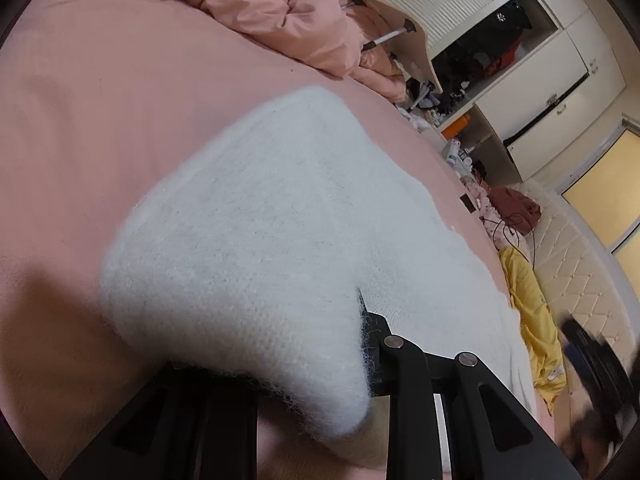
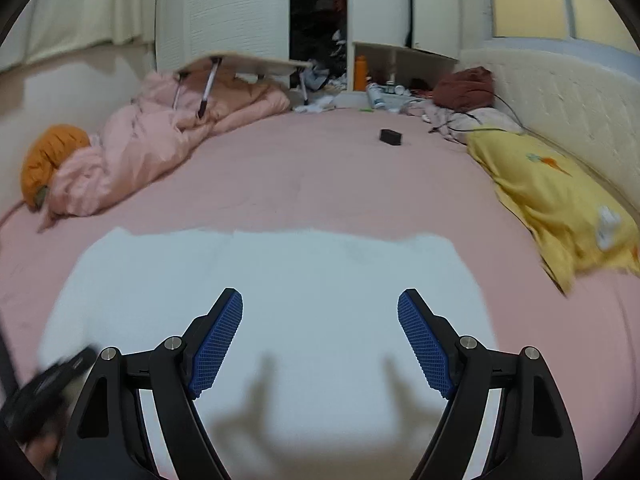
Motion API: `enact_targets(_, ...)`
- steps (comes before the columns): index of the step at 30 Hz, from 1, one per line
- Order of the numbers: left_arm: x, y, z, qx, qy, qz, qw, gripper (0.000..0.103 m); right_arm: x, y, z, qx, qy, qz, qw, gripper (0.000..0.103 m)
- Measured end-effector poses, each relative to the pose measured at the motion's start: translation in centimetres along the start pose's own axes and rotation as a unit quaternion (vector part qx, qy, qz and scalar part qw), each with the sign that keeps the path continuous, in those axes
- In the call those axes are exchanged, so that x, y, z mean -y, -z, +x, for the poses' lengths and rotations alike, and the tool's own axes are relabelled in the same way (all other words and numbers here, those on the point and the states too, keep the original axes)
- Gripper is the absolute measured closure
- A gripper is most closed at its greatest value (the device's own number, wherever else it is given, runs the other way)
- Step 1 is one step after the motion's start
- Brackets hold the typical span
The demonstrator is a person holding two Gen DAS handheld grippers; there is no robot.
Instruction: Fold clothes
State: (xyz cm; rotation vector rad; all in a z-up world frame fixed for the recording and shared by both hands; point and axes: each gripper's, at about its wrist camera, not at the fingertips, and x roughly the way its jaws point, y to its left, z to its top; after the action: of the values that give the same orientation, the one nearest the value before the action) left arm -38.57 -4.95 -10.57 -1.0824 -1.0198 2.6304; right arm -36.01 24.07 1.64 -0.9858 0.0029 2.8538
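The left gripper (image 1: 360, 344) is clamped on a raised fold of the white fuzzy sweater (image 1: 256, 216); the knit bulges up and over the near finger, hiding it, while the far finger presses into the fabric from the other side. The lifted fold stands clear of the pink bed sheet (image 1: 100, 100), and the remainder of the garment lies flat on the sheet toward the yellow pillow (image 1: 532, 312). The right gripper (image 2: 320, 340) hangs above the flat part of the sweater (image 2: 280, 280) with its jaws spread wide and nothing between the blue ribbed pads (image 2: 218, 344); the shadow of both fingers falls on the knit just below them. In the right wrist view the sweater spans most of the near bed, its far edge running straight across the sheet (image 2: 320, 176). Beyond it, a small black box (image 2: 391, 136) sits alone on the sheet. A crumpled pink duvet (image 2: 152, 140) lies at the far left, with an orange cushion (image 2: 48, 156) beside it and a folding bed tray (image 2: 244, 62) tilted on top. The yellow pillow (image 2: 552, 208) rests along the padded headboard (image 2: 560, 92) at right. An open wardrobe (image 2: 316, 20) stands past the bed.
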Motion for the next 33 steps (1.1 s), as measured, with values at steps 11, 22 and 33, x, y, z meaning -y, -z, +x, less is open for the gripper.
enact_targets(11,-1.1,1.1,-1.3,0.002,0.013,0.000,0.9999,0.080,0.8,3.0,7.5,-0.088,0.009,0.026,0.996,0.018)
enact_targets(22,-1.2,0.8,-1.0,-0.001,0.008,0.005,1.0000,0.080,2.7,6.6,4.4,-0.074,0.047,0.019,0.996,0.013)
enact_targets(33,-1.4,0.8,-1.3,-0.002,0.002,0.006,1.0000,0.080,5.4,6.7,0.2,-0.046,0.035,0.040,0.998,0.013)
